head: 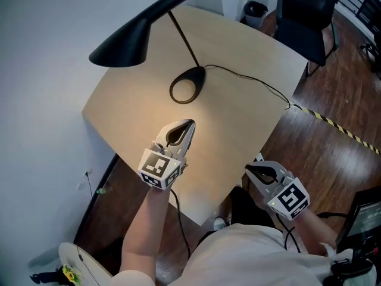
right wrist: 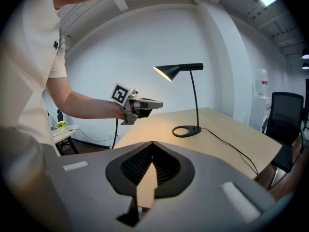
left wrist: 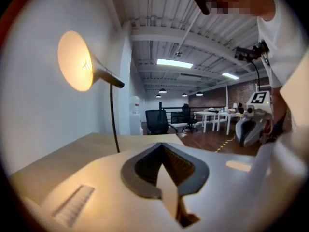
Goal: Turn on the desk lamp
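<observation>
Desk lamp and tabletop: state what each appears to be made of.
Desk lamp: probably painted metal with a matte black finish. Its surface has an even, dull sheen, and the stem is thin yet holds straight. Tabletop: pale, smooth and wood-look, likely laminate or veneer. The tone is uniform, and I can't confirm any grain.

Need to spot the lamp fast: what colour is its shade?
The shade is black, best seen in the head view.

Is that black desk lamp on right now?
On. The desk lamp glows inside its shade, and warm light pools on the table beneath.
</observation>
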A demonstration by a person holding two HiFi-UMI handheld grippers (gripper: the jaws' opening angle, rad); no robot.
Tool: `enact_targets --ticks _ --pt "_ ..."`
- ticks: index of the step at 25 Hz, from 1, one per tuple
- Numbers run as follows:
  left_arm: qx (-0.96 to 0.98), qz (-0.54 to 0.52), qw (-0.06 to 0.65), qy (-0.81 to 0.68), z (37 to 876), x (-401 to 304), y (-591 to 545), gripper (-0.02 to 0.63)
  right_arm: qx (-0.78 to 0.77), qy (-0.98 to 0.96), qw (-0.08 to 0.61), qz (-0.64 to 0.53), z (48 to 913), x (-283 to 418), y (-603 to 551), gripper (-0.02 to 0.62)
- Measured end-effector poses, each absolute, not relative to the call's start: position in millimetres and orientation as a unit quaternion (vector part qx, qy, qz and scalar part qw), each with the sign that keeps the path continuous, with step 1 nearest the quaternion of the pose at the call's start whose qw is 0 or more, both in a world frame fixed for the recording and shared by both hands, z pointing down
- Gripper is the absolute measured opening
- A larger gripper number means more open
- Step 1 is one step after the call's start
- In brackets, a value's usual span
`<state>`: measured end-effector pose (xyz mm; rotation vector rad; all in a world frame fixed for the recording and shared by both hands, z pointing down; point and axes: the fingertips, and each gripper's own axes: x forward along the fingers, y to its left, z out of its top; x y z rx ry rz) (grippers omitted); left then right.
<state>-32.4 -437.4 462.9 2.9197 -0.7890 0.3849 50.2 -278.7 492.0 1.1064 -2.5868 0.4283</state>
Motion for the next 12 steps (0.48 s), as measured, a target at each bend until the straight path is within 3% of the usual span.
enact_targets --ticks 12 --pt "0.967 0.108 0.065 -0.222 385 -151 -115 0.015 0.394 -0.904 0.145 0.078 415 -43 -67 0.003"
